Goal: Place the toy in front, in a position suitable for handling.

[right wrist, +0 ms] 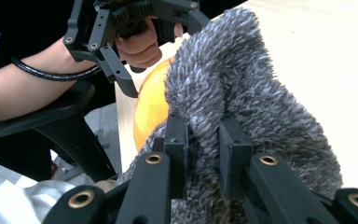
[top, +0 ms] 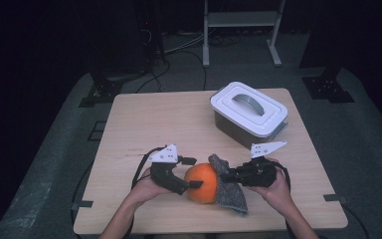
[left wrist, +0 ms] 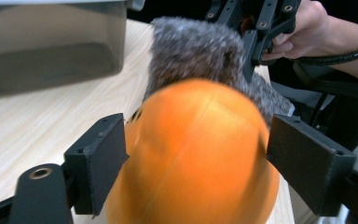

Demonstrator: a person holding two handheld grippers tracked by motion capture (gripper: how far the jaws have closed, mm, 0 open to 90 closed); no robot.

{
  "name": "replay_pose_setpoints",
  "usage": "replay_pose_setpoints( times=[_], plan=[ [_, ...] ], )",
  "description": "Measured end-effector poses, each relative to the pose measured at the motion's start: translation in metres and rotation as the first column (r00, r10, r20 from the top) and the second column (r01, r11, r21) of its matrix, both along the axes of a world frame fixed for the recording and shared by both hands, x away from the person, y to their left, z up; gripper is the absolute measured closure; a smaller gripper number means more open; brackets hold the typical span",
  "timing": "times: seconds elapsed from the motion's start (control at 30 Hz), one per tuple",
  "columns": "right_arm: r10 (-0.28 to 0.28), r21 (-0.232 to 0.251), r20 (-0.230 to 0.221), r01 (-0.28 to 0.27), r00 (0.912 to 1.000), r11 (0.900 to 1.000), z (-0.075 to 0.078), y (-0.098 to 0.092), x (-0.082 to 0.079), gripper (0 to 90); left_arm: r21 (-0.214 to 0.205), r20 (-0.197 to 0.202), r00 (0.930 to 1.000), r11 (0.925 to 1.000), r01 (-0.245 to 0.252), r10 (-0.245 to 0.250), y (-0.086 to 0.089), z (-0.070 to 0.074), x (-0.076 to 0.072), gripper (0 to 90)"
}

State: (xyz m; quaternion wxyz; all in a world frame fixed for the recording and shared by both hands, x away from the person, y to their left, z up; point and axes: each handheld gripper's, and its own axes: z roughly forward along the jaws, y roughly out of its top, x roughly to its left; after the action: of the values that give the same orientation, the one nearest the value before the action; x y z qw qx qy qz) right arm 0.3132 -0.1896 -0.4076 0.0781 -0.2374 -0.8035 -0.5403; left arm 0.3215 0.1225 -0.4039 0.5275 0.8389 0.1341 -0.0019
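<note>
Two grippers busy wiping here: the right gripper (top: pixel 231 175) pinches the grey cloth (top: pixel 229 189) against the orange (top: pixel 202 182) sitting on the bench (top: pixel 144 119), left gripper (top: pixel 193 173) straddles it without clamping, so next probably re-grip and keep rubbing.
</note>
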Motion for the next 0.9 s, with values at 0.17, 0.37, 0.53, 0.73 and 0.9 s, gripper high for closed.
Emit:
replay_pose_setpoints(
  times=[0.17, 0.37, 0.53, 0.73, 0.9],
  plan=[
    [-0.016, -0.024, 0.021, 0.016, 0.9996, 0.9996, 0.002, -0.004, 0.001, 75.5, 0.009, 0.031, 0.9994, 0.9998, 0.017, -0.018, -0.002, -0.003, -0.003, 37.0],
    [0.008, 0.015, 0.085, -0.009, 0.9963, 0.9999, 0.018, -0.001, -0.008, 75.7, -0.005, 0.061, 0.9980, 0.9998, 0.018, -0.018, -0.008, 0.001, -0.008, 47.2],
    [-0.008, -0.004, 0.045, 0.008, 0.9990, 1.0000, 0.007, -0.005, -0.001, 75.4, -0.025, 0.051, 0.9987, 0.9997, -0.007, 0.008, -0.002, 0.001, -0.006, 48.1],
    [-0.035, -0.040, 0.052, 0.037, 0.9980, 0.9985, 0.006, -0.012, -0.001, 75.2, -0.027, 0.060, 0.9981, 0.9996, 0.011, -0.009, -0.006, 0.002, -0.008, 47.3],
    [-0.004, -0.017, 0.069, 0.005, 0.9976, 0.9999, 0.014, -0.005, -0.005, 75.1, -0.019, 0.058, 0.9979, 0.9994, 0.029, -0.028, -0.010, 0.001, -0.009, 37.2]
  ],
)
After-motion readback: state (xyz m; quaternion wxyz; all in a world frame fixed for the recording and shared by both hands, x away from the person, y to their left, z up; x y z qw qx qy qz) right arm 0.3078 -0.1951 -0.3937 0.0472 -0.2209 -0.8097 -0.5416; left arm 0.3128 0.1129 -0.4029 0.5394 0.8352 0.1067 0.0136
